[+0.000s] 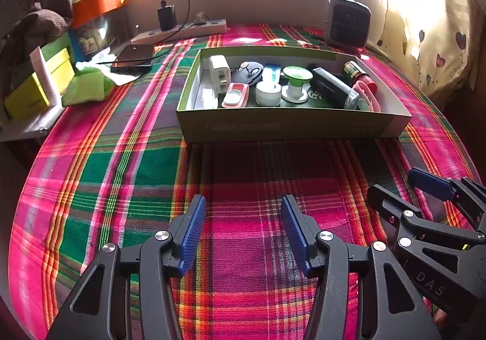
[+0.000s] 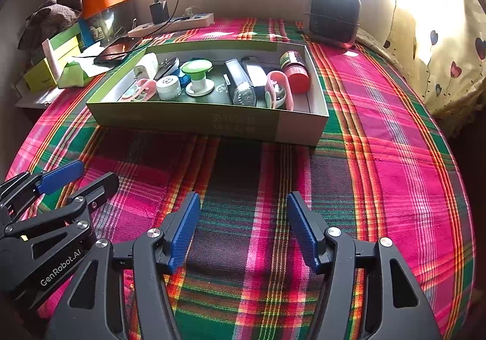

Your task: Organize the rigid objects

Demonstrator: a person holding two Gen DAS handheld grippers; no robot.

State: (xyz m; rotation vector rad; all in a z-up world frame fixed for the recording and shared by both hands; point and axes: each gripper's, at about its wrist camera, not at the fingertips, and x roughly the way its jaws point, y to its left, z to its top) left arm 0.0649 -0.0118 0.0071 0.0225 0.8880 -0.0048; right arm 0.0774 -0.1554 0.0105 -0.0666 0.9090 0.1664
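Observation:
A shallow green cardboard box (image 1: 288, 127) (image 2: 212, 123) lies on the plaid cloth and holds several small rigid objects. Among them are a white plug adapter (image 1: 219, 73), a white jar (image 1: 268, 93) (image 2: 169, 87), a green-topped spool (image 1: 297, 82) (image 2: 198, 76), a black tube (image 1: 332, 88) and a red-capped bottle (image 1: 360, 76) (image 2: 296, 73). My left gripper (image 1: 243, 230) hovers over bare cloth in front of the box, open, nothing between its blue pads. My right gripper (image 2: 243, 227) is beside it, also open and empty, and shows at the right edge of the left wrist view (image 1: 404, 188).
A black phone (image 1: 133, 57) on charge, a white power strip (image 1: 182, 32) and yellow-green boxes (image 1: 39, 88) crowd the back left. A small heater (image 1: 347, 21) (image 2: 332, 15) stands at the back right, next to a heart-print curtain (image 2: 440, 60). Plaid cloth (image 2: 395, 158) stretches right of the box.

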